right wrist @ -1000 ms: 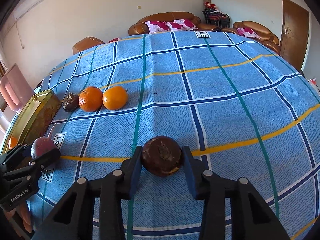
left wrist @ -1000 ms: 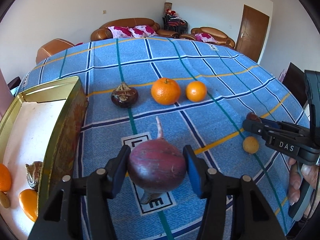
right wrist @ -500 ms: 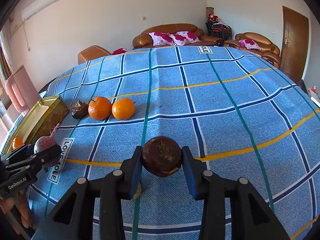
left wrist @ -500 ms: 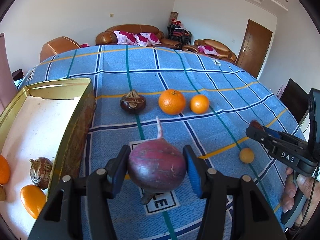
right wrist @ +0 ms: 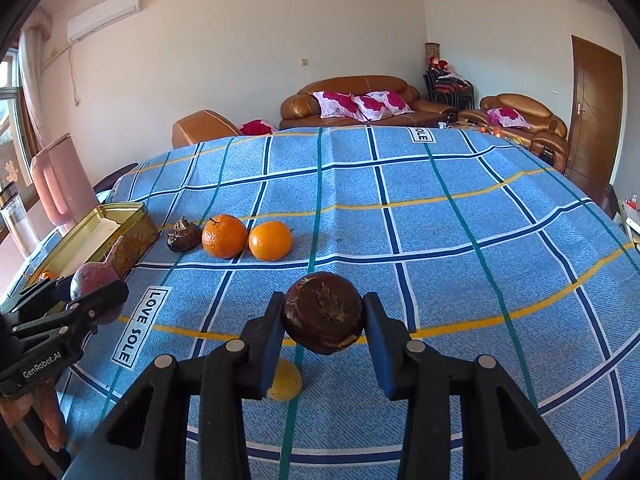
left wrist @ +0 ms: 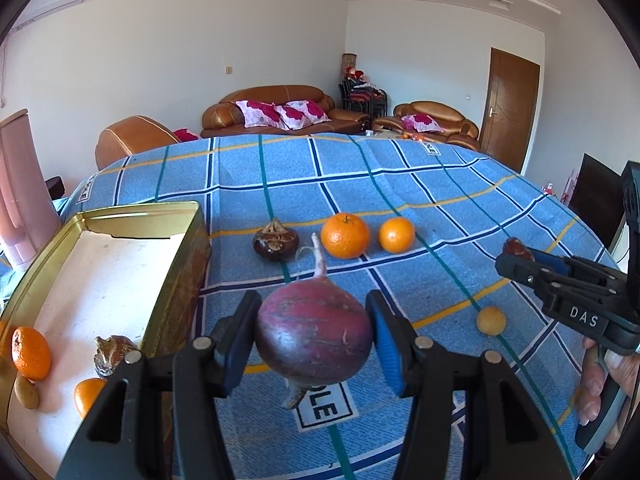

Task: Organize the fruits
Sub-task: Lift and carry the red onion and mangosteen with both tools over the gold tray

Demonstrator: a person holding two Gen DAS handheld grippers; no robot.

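Note:
My left gripper [left wrist: 314, 340] is shut on a purple-red round root [left wrist: 314, 338], held above the blue checked cloth, just right of the gold tin tray [left wrist: 192, 236]. My right gripper [right wrist: 323, 326] is shut on a dark brown mangosteen [right wrist: 323, 312], lifted over the cloth. On the cloth lie another mangosteen [left wrist: 276, 242], two oranges [left wrist: 345, 235] [left wrist: 396, 235] and a small yellow fruit [left wrist: 491, 321]. The tray holds two oranges [left wrist: 31, 353], a mangosteen [left wrist: 112, 354] and a small yellow fruit [left wrist: 26, 392].
The table is covered by the blue checked cloth [right wrist: 440, 220]. Brown sofas [right wrist: 360, 100] and a door [right wrist: 596, 112] stand beyond the far edge. A pink chair [right wrist: 60, 184] stands left of the tray.
Both grippers have risen with their fruit; the table looks lower and farther in both views. The small yellow fruit now shows under the right gripper.

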